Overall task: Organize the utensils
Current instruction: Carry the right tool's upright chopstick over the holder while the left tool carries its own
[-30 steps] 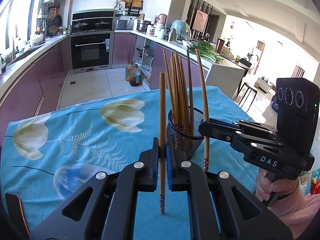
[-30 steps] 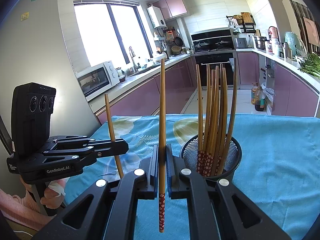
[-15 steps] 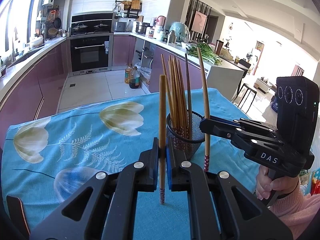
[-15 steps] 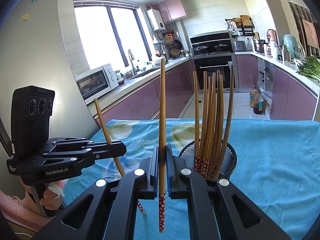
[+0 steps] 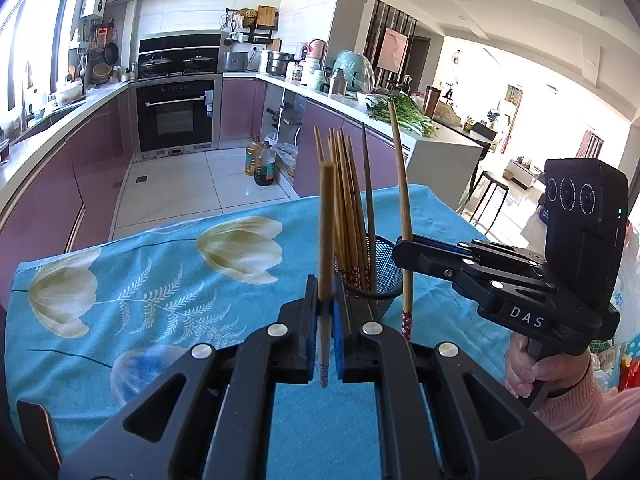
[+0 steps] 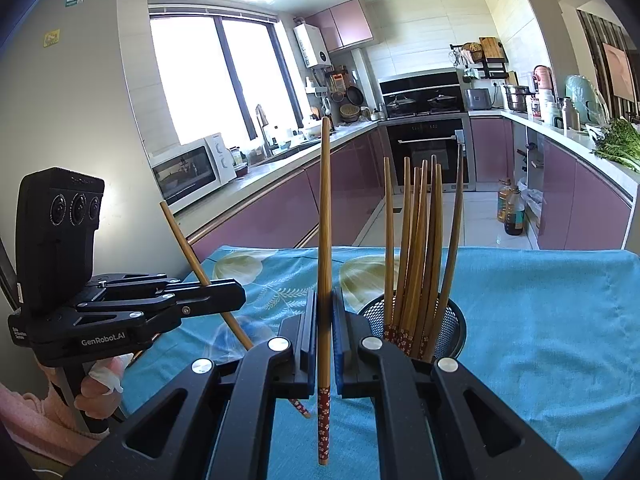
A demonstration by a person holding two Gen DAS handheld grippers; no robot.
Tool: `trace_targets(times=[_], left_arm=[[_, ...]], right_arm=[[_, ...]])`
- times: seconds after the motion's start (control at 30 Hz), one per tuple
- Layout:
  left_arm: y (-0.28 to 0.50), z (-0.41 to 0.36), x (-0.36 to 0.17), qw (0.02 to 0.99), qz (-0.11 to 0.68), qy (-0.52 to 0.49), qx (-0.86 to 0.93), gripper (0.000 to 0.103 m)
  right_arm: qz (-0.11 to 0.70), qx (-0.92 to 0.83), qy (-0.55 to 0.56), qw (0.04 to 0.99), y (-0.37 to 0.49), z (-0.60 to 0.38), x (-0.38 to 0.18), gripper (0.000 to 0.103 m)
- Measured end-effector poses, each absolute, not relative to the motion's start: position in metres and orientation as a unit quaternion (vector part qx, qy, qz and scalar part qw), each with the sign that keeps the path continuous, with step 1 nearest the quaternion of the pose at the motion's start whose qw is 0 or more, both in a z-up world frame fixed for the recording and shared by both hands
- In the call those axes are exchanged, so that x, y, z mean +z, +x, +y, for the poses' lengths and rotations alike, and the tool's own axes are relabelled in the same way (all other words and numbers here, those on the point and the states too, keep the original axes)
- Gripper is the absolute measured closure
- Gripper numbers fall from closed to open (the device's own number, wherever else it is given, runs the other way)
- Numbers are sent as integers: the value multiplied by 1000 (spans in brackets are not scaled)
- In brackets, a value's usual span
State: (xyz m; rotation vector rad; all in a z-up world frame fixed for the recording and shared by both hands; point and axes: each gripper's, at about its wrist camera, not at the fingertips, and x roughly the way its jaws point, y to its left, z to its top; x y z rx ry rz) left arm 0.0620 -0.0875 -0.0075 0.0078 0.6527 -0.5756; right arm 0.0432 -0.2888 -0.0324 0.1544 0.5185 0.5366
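Observation:
My left gripper (image 5: 326,312) is shut on a wooden chopstick (image 5: 326,240) that stands nearly upright, patterned end down. The right gripper (image 6: 325,320) is shut on a second chopstick (image 6: 325,220), also patterned end down. A black mesh holder (image 5: 386,276) on the blue flowered tablecloth (image 5: 160,280) has several chopsticks standing in it. In the right wrist view the holder (image 6: 452,320) is just right of my fingers, and the left gripper (image 6: 236,294) carries its chopstick (image 6: 192,248) tilted, top to the left. The right gripper (image 5: 400,250) hangs beside the holder's rim.
The table's far edge (image 5: 240,212) drops to a tiled kitchen floor with oil bottles (image 5: 260,160). Purple cabinets, an oven (image 5: 176,120) and a worktop with greens (image 5: 400,116) lie beyond. A hand in a pink sleeve (image 5: 560,380) holds the right gripper.
In the right wrist view the left gripper's chopstick has tilted further, top to the left and patterned end toward me. The right gripper and its chopstick have stayed put beside the holder.

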Motion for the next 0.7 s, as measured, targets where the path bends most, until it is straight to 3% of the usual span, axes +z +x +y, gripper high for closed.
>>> trace_targets(times=[0.7], left_arm=[[61, -94, 6, 910, 301, 13, -285, 96]], right_arm=[[241, 258, 74, 933, 47, -294, -25, 97]])
